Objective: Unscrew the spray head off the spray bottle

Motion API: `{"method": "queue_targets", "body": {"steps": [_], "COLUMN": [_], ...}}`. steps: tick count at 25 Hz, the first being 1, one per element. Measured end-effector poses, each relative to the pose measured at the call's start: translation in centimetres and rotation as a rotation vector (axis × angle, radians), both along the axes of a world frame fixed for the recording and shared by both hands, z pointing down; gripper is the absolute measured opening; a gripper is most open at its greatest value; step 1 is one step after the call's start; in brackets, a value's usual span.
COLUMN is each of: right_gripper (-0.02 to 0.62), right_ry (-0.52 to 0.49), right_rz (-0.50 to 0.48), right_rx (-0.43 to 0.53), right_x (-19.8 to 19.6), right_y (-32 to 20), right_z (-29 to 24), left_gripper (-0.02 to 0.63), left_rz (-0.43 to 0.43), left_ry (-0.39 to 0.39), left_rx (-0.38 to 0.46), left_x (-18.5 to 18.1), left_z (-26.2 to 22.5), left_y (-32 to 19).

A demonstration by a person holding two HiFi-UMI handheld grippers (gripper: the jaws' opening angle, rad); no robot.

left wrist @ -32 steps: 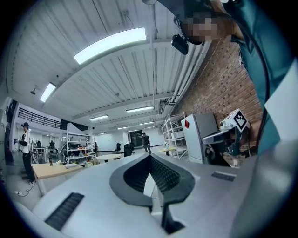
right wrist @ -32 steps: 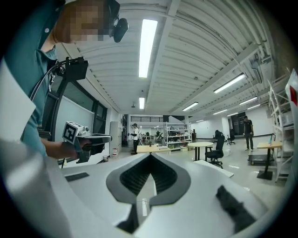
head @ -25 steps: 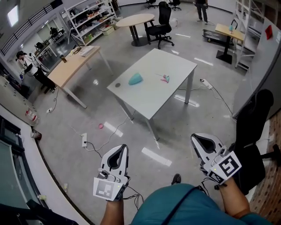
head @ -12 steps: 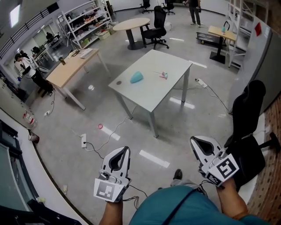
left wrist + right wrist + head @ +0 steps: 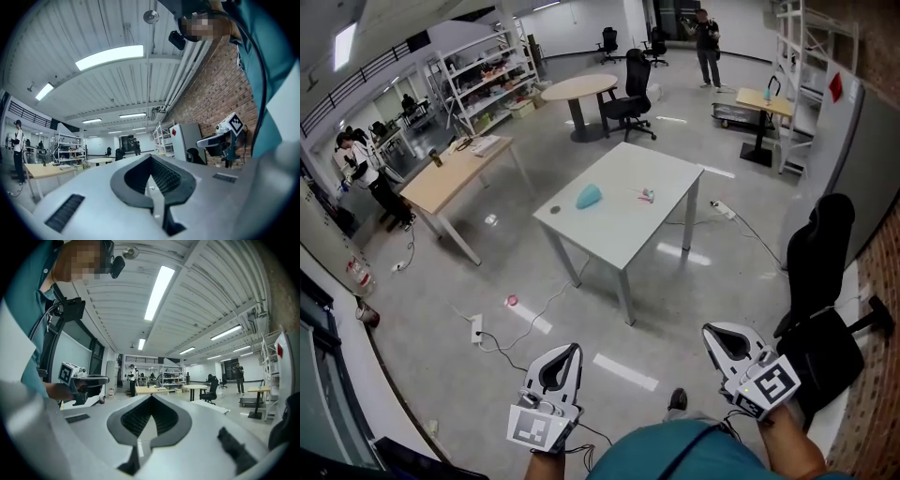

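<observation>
Backed away from the white table since the earlier frame, now smaller at mid-frame. Low in the frame, left gripper and right gripper, jaws pressed together on nothing (both alike). On the tabletop, teal spray bottle lying down, well apart from either.

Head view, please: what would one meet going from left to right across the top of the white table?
Small dark disc → teal object → small pink and white item.
</observation>
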State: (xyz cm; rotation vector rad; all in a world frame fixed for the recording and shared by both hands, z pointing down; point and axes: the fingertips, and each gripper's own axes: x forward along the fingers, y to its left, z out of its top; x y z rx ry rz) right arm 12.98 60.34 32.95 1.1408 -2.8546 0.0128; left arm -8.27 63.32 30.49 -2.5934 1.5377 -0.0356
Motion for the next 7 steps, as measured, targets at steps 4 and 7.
{"method": "queue_targets", "body": {"steps": [4,7], "right_gripper": [0.0,0.0], "right_ry": [0.0,0.0], "right_rz": [0.004,0.008], "right_rx": [-0.014,-0.036], "right_x": [-0.2,-0.8], "right_y": [0.7,1.9], "right_z": [0.5,1.5], "left_gripper": [0.005,0.005], "left_rz": [-0.001,-0.003], "left_ry": [0.006,0.008], "left_rx": [-0.015,-0.033], "left_x": [-0.3,-1.0], "left_z": [0.5,1.3], "left_y": [0.8,2.0]}}
